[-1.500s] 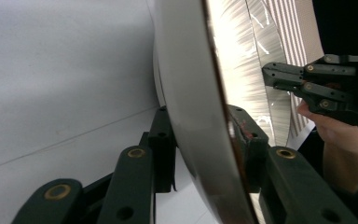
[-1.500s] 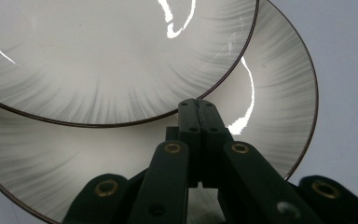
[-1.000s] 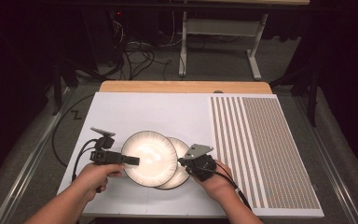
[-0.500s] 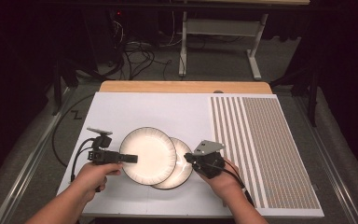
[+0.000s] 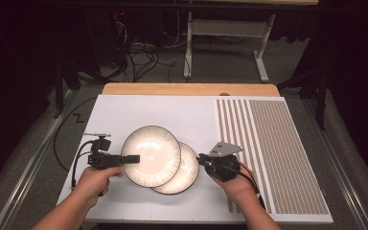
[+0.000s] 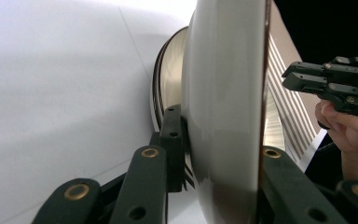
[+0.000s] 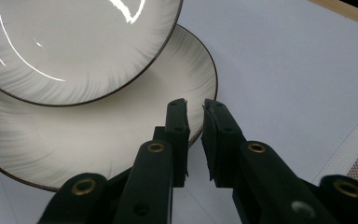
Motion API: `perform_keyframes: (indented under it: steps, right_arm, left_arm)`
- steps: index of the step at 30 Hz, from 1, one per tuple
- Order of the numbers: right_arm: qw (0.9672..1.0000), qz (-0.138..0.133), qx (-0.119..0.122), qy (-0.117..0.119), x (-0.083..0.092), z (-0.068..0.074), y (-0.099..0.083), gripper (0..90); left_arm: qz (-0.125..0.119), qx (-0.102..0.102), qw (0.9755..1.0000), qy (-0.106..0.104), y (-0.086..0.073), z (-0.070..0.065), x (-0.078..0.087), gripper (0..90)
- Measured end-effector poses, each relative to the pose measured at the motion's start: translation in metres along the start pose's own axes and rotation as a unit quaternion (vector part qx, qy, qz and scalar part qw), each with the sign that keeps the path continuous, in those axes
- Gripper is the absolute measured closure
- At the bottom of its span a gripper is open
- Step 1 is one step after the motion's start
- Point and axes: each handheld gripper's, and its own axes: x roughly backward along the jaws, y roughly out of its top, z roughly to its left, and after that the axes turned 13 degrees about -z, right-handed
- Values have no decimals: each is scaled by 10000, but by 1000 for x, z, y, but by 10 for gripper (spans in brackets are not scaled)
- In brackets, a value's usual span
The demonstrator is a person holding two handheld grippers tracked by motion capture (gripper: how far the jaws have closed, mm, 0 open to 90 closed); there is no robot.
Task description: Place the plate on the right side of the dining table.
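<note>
1. The upper plate (image 5: 151, 155) lies mid-table, overlapping the lower plate (image 5: 184, 168), which peeks out at its four o'clock.
2. The left gripper (image 5: 130, 158) clamps the upper plate's rim at nine o'clock, one jaw on each face.
3. The right gripper (image 5: 202, 159) sits at three o'clock of the lower plate, just off its rim; its jaws have just been parting and hold nothing between them.

Left claw (image 5: 133, 158): held level in the left hand (image 5: 93, 179), jaws clamped tight. Right claw (image 5: 200, 159): gripped by the right hand (image 5: 235, 184), jaws just opening a sliver, nothing between them.
</note>
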Motion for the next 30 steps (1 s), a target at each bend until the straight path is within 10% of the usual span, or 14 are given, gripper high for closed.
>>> perform_keyframes:
  steps: [16, 30]
  right_arm:
    - [9994, -214, -128, -221, 20, -17, -7, 687]
    - [9972, -515, -222, -491, 49, -26, -22, 542]
  left_arm:
    - [-624, -688, 9956, -84, -4, 0, 7, 748]
    - [-1203, -1673, 9783, -210, -15, -10, 13, 752]
